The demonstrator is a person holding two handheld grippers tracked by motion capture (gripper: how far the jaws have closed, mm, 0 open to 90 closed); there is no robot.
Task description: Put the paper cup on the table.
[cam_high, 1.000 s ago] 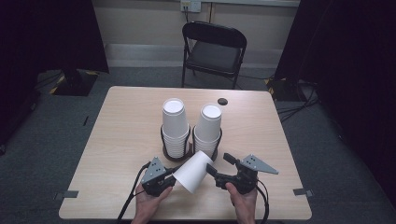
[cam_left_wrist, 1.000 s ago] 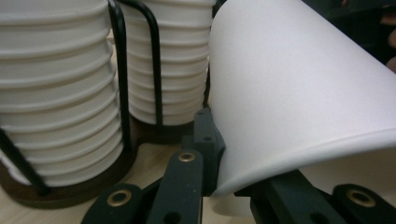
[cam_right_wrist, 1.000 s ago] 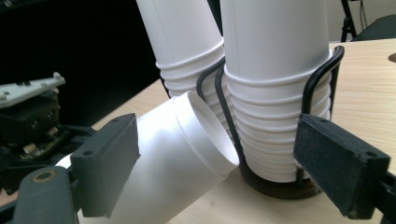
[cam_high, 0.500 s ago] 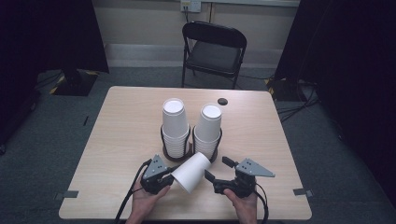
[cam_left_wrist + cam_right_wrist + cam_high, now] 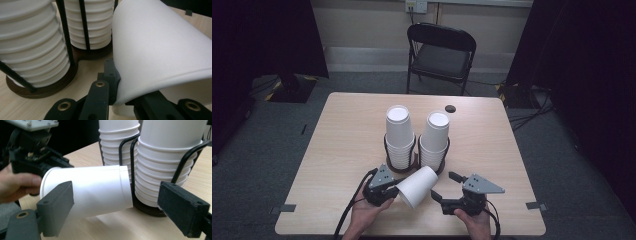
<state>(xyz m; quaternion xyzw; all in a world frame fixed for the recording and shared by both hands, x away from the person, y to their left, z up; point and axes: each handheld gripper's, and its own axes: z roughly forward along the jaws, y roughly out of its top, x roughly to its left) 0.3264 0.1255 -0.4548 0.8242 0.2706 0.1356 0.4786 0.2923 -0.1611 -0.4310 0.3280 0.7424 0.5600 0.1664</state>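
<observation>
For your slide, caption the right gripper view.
Left gripper pinches a white paper cup's rim; right gripper open around it.

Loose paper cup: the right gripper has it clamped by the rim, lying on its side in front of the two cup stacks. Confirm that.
Wrong gripper. The left gripper clamps the loose paper cup by the rim, as the left gripper view shows; the right gripper is open. The cup lies sideways before both cup stacks.

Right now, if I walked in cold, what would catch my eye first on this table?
Probably the single white paper cup lying sideways near the table's front edge, its rim pinched by the left gripper. The right gripper waits beside it, jaws open. Behind stand two tall stacks of cups in a black wire holder at mid-table.
</observation>
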